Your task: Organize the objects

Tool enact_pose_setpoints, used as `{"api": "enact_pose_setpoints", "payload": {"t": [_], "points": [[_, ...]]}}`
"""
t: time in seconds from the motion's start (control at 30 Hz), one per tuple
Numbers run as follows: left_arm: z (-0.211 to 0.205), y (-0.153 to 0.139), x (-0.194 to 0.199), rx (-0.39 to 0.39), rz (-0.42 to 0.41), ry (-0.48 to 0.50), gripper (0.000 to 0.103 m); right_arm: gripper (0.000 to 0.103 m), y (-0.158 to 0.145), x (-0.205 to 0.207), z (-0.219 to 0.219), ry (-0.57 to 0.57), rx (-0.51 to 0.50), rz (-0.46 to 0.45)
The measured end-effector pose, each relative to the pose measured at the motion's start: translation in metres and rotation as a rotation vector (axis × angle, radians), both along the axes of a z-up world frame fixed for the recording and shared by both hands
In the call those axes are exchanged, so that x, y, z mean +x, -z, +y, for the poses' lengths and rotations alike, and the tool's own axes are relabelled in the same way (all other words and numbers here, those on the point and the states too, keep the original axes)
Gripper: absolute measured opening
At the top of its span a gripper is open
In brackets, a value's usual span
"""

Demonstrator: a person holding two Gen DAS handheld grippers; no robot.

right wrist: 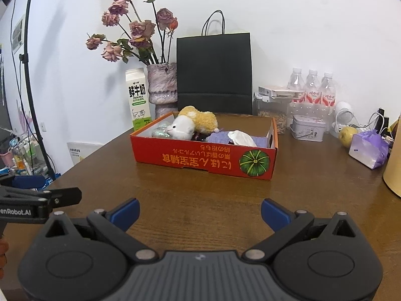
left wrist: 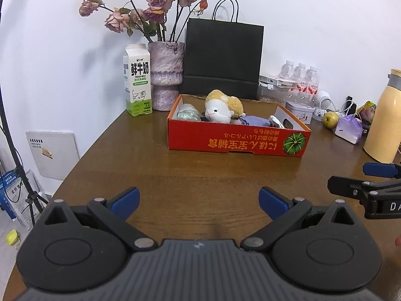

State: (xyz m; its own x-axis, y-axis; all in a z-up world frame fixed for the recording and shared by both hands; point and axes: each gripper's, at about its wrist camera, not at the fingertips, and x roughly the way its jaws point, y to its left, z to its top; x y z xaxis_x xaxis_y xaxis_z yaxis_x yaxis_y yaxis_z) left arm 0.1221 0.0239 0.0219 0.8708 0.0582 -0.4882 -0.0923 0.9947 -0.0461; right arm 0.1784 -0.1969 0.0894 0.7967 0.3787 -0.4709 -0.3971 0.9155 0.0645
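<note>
Left gripper (left wrist: 199, 202): jaws wide apart, holding nothing; blue pads over bare wooden table (left wrist: 200, 175).
Right gripper (right wrist: 200, 213): jaws spread wide, nothing between them; same glossy brown tabletop below.
Red cardboard box (right wrist: 204, 161): shallow, open-topped, ahead of both grippers, mid-table.
Box contents: fuzzy plush sheep (right wrist: 193, 124), lilac knit cloth (right wrist: 220, 138), shiny crumpled bag (left wrist: 188, 115).
Behind box: milk carton (left wrist: 137, 80), rough pink vase (left wrist: 166, 75), matte black paper bag (left wrist: 223, 57).
Right side: water bottles (right wrist: 312, 87), tin (right wrist: 308, 128), pear (right wrist: 347, 135).

L gripper (left wrist: 199, 202) & R gripper (right wrist: 200, 213) both gaping, empty.
</note>
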Motion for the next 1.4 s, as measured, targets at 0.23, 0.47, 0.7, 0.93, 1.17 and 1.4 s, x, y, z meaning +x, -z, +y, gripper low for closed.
{"api": "enact_pose_setpoints", "payload": {"t": [0.23, 0.47, 0.7, 0.93, 1.17, 1.4], "points": [[0.000, 0.002, -0.010, -0.004, 0.009, -0.001, 0.103, 0.103, 0.001, -0.011, -0.002, -0.001, -0.002, 0.002], [0.000, 0.001, -0.012, -0.008, 0.006, -0.004, 0.103, 0.103, 0.000, -0.013, -0.002, -0.002, -0.005, 0.000], [0.001, 0.001, -0.012, -0.004, 0.007, -0.004, 0.103, 0.103, 0.000, -0.014, -0.001, -0.001, -0.005, 0.000], [0.001, 0.001, -0.011, -0.002, 0.008, -0.004, 0.103, 0.103, 0.000, -0.014, -0.001, -0.001, -0.005, 0.000], [0.000, 0.000, -0.010, 0.000, 0.006, -0.004, 0.103, 0.103, 0.000, -0.014, -0.002, 0.001, -0.005, 0.000], [-0.001, 0.000, -0.011, 0.004, 0.004, -0.001, 0.103, 0.103, 0.000, -0.013, -0.002, 0.000, -0.005, 0.000]]}}
